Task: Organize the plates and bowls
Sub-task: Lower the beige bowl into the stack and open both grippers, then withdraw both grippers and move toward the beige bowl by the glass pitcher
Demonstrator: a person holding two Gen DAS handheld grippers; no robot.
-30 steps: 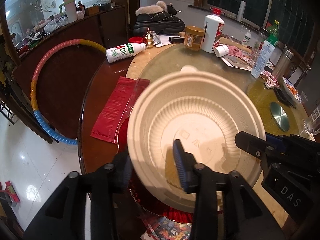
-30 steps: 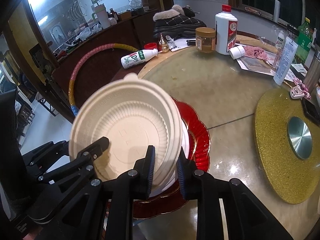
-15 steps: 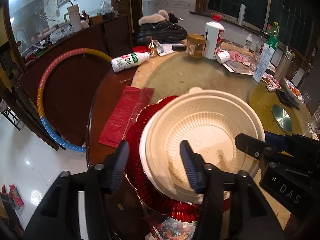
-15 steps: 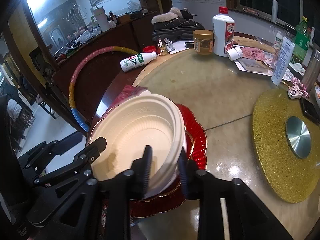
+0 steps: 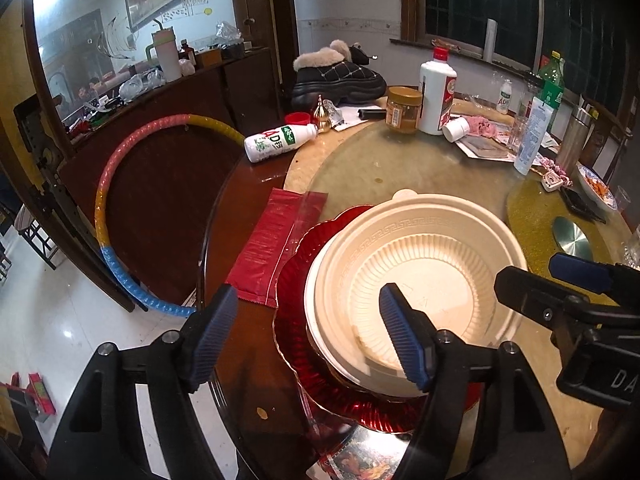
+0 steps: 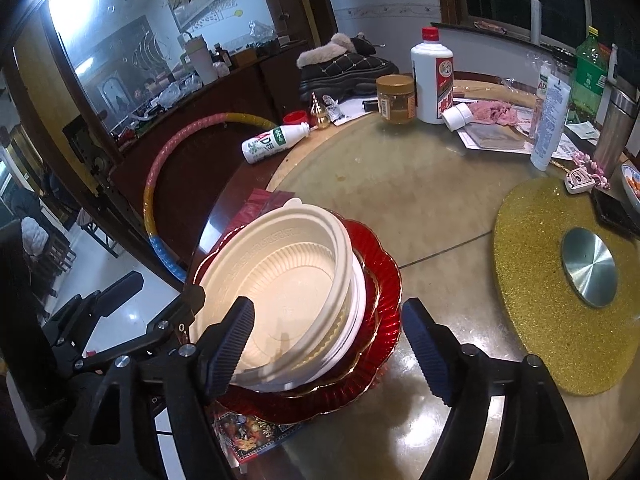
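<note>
Round and glass-topped, the dining table (image 5: 400, 168) filled both views, with a dark sideboard and a window behind it. At the lower middle of each frame sat the task's stack: one cream bowl (image 5: 416, 268) nested in one white bowl (image 6: 357, 304), both resting on one red scalloped plate (image 6: 386, 292). Under the plate's near edge lay one printed card (image 6: 248, 432), and one red packet (image 5: 276, 244) lay flat just left of it.

A second before, both grippers had pinched the cream bowl's rim and held it tilted above the plate; half a second before, it was lower and partly released. Now it sat level in the stack. The left gripper (image 5: 316, 336) had its jaws apart and opening, with the bowl's near-left rim between them but untouched. The right gripper (image 6: 328, 346) was likewise spread and opening, straddling the stack's right rim without pressing it.

Farther out, toward the top of the frames, stood one white liquor bottle (image 5: 436, 96) with a red cap, one amber jar (image 5: 404, 108) and one fur-lined boot (image 5: 336, 76), while one small milk bottle (image 5: 280, 142) lay on its side. One striped hoop (image 5: 120, 216) leaned at the left, and one gold glitter mat (image 6: 560, 288) lay at the right.
</note>
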